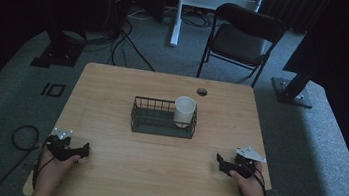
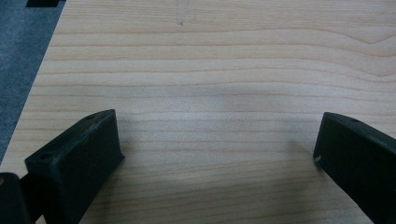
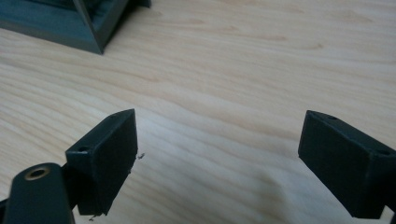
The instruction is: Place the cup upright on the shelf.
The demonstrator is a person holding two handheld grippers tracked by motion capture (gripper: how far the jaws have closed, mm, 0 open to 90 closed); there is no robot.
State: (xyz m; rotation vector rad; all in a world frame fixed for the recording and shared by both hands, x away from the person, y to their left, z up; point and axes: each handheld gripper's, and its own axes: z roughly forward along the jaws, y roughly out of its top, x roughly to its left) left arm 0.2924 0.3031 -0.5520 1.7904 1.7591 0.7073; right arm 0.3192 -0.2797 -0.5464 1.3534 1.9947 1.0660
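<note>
A black wire basket point(image 1: 163, 118) is seen at the centre of the wooden tabletop point(image 1: 118, 166), and a white paper cup point(image 1: 184, 111) stands upright inside it at its 3 o'clock end. The left gripper point(image 1: 84, 149) is held low over the tabletop at about 8 o'clock from the basket, well apart from it; in the left gripper view its fingers point(image 2: 77, 161) are spread wide with only bare wood between them. The right gripper point(image 1: 219, 160) is held at about 4 o'clock from the basket, its fingers point(image 3: 106, 156) likewise spread wide and gripping nothing, with a corner of the basket point(image 3: 88, 28) visible ahead of them. A folding chair point(image 1: 242, 38) stands beyond the tabletop at 12 o'clock.
</note>
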